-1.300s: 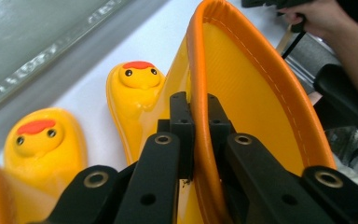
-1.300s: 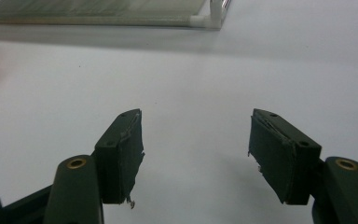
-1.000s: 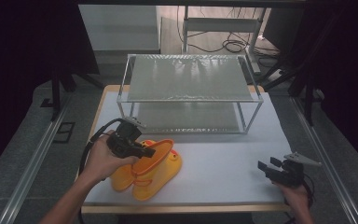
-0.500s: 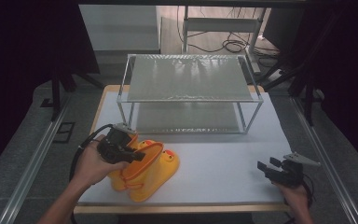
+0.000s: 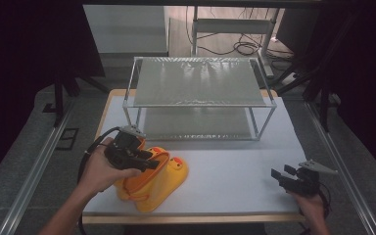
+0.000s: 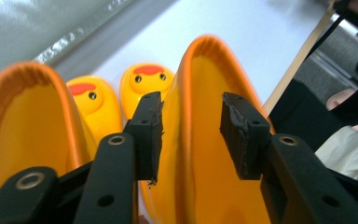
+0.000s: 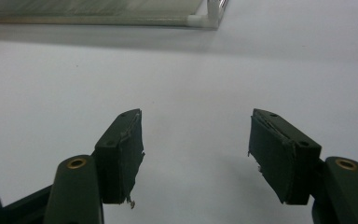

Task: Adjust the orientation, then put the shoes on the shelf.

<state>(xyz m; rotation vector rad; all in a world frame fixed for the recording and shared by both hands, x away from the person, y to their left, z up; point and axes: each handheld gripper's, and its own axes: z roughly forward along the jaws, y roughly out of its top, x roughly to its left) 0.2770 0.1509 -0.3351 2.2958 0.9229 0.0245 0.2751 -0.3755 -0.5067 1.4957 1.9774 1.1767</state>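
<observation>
Two yellow rubber boots with orange rims and duck faces on their toes lie side by side on the white table [image 5: 235, 166], one on the left [image 5: 127, 188] and one on the right [image 5: 169, 176]. My left gripper [image 5: 149, 164] hangs over their shaft openings. Its jaws have just been opening. In the left gripper view the left gripper [image 6: 191, 135] straddles the near wall of the right-hand boot [image 6: 200, 84], one jaw outside and one inside, with the pads spread apart. The other boot [image 6: 23, 126] is beside it. My right gripper [image 5: 279, 176] rests low at the front right, and in its own view the gripper [image 7: 196, 140] is open over bare table.
A two-level metal rack [image 5: 198, 81] with mesh shelves stands at the back of the table, one of its white feet [image 7: 205, 18] ahead of the right gripper. The table's front edge [image 5: 191, 218] is close behind the boots. Cables trail from both grippers.
The left gripper's jaws have spread apart off the boot's rim, and the hand has shifted slightly left. The boots stay on the table. The right hand has not moved.
</observation>
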